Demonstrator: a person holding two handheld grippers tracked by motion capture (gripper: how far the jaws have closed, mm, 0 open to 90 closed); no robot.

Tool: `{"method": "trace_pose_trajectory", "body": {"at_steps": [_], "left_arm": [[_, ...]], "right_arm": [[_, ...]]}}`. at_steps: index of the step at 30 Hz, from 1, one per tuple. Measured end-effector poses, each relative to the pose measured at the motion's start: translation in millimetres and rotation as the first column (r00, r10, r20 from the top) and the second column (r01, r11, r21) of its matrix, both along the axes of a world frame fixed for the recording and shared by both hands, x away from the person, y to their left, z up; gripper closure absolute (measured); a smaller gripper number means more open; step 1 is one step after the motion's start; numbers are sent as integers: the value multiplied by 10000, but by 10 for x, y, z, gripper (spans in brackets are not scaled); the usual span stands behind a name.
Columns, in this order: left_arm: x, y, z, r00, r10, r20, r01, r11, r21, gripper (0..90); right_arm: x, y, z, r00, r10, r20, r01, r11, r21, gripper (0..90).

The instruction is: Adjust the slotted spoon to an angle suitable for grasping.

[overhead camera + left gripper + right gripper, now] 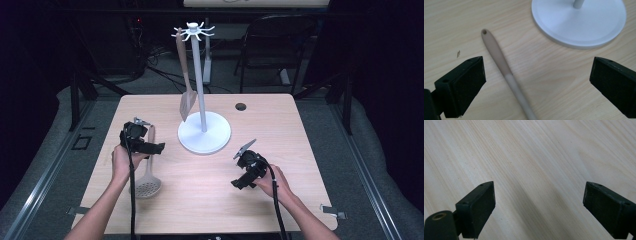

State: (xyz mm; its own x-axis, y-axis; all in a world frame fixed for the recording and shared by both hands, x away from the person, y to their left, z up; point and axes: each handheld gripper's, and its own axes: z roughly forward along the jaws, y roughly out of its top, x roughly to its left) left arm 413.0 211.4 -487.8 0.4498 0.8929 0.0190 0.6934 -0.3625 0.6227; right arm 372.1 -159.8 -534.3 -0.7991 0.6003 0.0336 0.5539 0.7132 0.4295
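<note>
A white utensil stand (204, 131) with a round base and a hook crown stands at the table's middle back. A beige spatula (186, 90) hangs from one of its hooks. A beige slotted spoon (147, 182) lies flat on the table at the left, its handle (499, 58) pointing away toward the stand's base (584, 25). My left gripper (149, 148) hovers over that handle, open, with the handle between its jaws and untouched. My right gripper (240, 181) is open over bare wood (531, 170) at the right front, holding nothing.
The wooden table (280, 200) has a small round hole (241, 106) near its back edge. A dark chair (277, 45) and cables stand behind the table. Dark floor surrounds it.
</note>
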Motion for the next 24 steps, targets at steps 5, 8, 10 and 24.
{"method": "trace_pose_trajectory", "body": {"at_steps": [5,8,10,24], "left_arm": [[-43,36,-123,9996,210,-205,-205,9995,250,2],[-62,73,-220,9978,304,-591,-282,9989,379,15],[-76,102,-270,9956,195,-911,-163,9992,356,64],[-2,186,-566,9820,380,-1852,-273,9978,596,352]], "right_arm": [[-6,2,10,9999,28,112,-28,10000,-4,104],[-11,-1,14,9998,15,180,-15,10000,-7,104],[-17,5,25,9998,34,193,-34,10000,14,105],[-3,30,12,9997,125,206,-123,9999,-104,106]]}}
